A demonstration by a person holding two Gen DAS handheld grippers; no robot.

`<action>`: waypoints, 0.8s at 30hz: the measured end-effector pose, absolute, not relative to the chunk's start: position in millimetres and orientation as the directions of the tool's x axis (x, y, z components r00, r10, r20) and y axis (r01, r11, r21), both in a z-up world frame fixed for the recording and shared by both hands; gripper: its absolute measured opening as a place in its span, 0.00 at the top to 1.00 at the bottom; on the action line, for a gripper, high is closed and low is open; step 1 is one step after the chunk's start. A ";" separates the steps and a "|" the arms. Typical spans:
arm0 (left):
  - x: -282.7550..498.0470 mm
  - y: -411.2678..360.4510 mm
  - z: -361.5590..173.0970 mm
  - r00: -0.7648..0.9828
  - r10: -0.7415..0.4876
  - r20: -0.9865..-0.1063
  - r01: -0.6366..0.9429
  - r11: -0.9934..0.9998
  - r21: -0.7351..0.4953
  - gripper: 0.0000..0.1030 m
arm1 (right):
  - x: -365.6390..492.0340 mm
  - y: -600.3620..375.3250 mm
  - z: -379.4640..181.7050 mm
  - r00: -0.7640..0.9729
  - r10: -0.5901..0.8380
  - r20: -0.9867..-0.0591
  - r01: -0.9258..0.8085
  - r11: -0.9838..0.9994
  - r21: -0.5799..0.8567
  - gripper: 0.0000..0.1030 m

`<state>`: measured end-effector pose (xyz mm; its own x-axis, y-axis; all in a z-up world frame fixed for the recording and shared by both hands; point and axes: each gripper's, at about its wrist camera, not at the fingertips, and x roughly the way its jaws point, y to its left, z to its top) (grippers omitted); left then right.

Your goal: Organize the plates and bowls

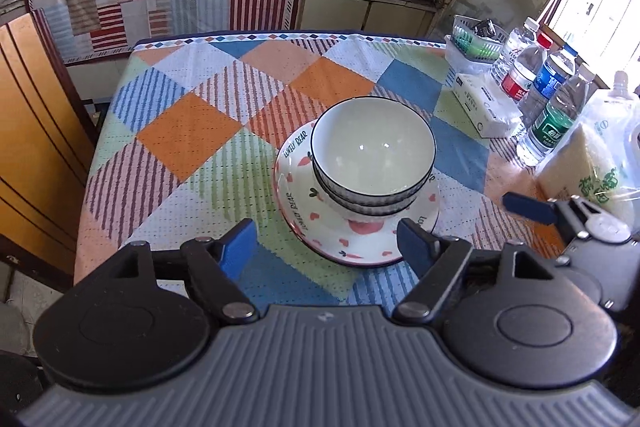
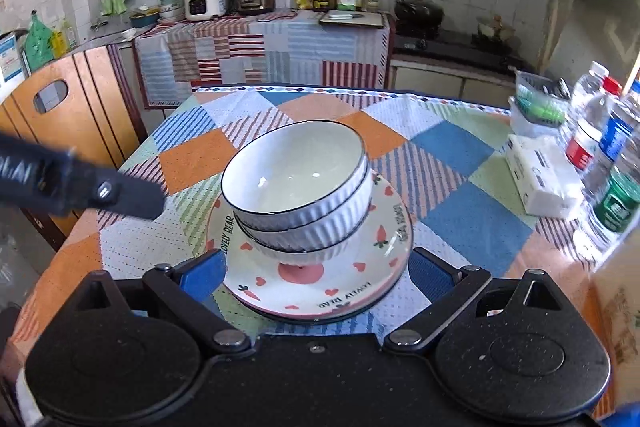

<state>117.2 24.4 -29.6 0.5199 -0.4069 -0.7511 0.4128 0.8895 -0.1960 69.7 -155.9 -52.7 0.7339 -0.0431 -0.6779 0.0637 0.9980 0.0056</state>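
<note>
Bowls [image 1: 373, 155] sit nested, two deep, on my stacked plates [image 1: 308, 215] mid-table, over the patchwork cloth [image 1: 180, 131]. My left gripper [image 1: 326, 241] and right gripper [image 2: 316, 277] both hang apart, empty, near the plates' rim.

Ahead of the left gripper [image 1: 326, 241], with its blue pads and black arms, two white ribbed bowls [image 1: 372, 163] with dark rims sit on white plates [image 1: 316, 211] printed with pink hearts, carrots and "LOVELY BEAR". Under them the cloth [image 1: 184, 135] is a patchwork of orange, blue, green and striped diamonds. Right of the tool, bottles [image 1: 548, 87] wear red, blue and green labels. The right gripper [image 2: 316, 277] has blue pads too.
</note>
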 end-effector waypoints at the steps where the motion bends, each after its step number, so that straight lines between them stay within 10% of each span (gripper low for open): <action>1: 113.7 25.7 -28.0 0.522 -0.404 -0.751 0.411 0.891 -0.194 0.23 | 65.5 -157.0 -48.5 0.738 -0.058 -0.673 0.075 0.997 -0.003 0.03; 24: 64.3 27.2 7.2 0.607 -0.268 -0.748 0.360 0.932 -0.041 0.09 | -4.2 -150.4 13.6 0.789 -0.128 -0.601 0.124 0.991 -0.048 0.03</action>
